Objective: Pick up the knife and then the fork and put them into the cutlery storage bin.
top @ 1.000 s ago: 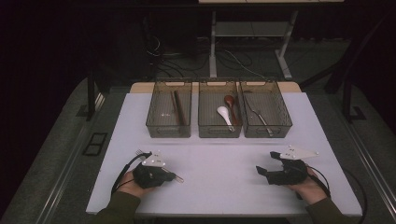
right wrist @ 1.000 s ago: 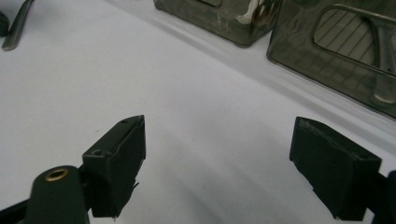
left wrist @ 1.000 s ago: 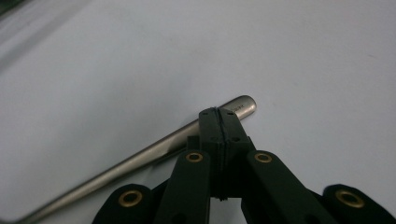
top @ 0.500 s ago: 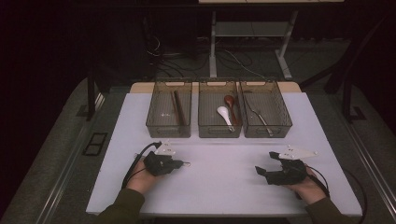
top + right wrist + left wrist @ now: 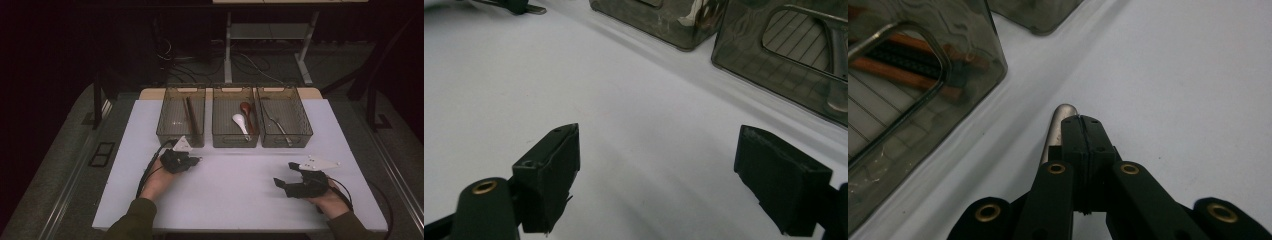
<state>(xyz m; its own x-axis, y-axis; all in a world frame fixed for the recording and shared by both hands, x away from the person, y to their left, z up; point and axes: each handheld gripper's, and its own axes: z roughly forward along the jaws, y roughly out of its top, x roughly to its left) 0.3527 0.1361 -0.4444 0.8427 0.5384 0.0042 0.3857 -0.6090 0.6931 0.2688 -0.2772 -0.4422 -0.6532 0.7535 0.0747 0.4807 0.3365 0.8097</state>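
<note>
Left gripper (image 5: pixel 1082 131) pinched on a thin metal utensil (image 5: pixel 1057 122), probably a handle; it could twist loose. Right gripper (image 5: pixel 656 182) wide apart, empty.

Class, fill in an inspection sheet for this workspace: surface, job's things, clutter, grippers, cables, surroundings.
Surface: white table, bare in the middle.
Job's things: three tinted bins at the far edge; left one holds brown sticks, middle one a white spoon and a brown spoon, right one metal cutlery.
Clutter: nothing seen.
Grippers: left gripper shut on a metal utensil by the left bin; right gripper open, holding nothing.
Cables: one trails from each gripper.
Surroundings: dark floor, desk legs behind.
</note>
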